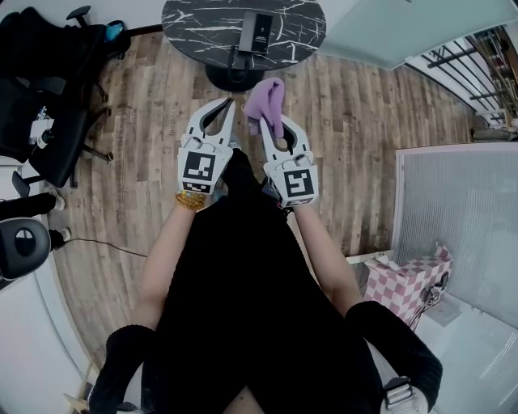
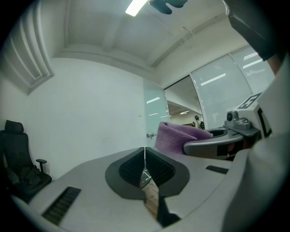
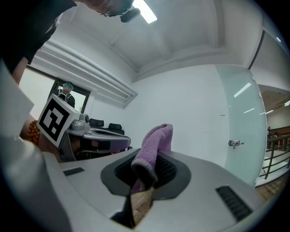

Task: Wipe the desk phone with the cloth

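Wood plank floor [image 1: 364, 137]: spans the whole area under and around both tongs. Round dark marble bench [image 1: 194, 24]: ahead of both tongs, well apart from them. Black office chairs [image 1: 48, 121]: off to the left of the left tongs. Desk phone [image 1: 257, 32]: dark, sitting on the bench straight ahead of the right tongs, not yet reached. Purple cloth [image 1: 267, 103]: pinched in the right tongs, most of it standing free beyond the tips. Right tongs [image 1: 273, 123]: clamped on one fold of the cloth. Left tongs [image 1: 229, 103]: just beside the right pair, pressed together with nothing between them. Risks, as judged: only one fold is pinched, so rubbing pressure may drag the cloth out; with the left tongs idle, the phone may slide on the smooth marble or its handset be nudged loose.
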`<act>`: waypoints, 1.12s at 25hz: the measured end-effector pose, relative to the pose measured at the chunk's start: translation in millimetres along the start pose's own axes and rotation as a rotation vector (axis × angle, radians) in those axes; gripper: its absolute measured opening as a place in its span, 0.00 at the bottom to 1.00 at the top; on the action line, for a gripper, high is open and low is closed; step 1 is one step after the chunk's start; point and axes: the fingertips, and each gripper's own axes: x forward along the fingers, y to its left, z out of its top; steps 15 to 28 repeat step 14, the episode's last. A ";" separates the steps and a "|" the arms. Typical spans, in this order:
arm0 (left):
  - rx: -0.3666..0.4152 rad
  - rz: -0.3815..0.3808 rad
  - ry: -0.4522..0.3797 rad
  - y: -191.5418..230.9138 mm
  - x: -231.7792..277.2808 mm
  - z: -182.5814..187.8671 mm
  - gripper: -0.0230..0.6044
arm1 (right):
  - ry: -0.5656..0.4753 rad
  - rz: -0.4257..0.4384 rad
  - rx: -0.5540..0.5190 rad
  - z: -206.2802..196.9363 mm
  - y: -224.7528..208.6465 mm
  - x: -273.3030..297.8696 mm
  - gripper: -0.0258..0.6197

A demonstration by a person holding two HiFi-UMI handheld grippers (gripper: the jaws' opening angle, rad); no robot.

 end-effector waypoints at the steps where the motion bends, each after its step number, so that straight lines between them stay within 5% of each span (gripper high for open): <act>1: 0.003 -0.002 0.000 -1.2 -0.7 0.0 0.07 | -0.002 -0.003 0.003 0.0 -0.4 -1.5 0.14; 28: 0.019 -0.026 0.005 -9.6 -7.4 0.1 0.06 | -0.019 -0.012 0.002 0.7 3.6 -14.0 0.14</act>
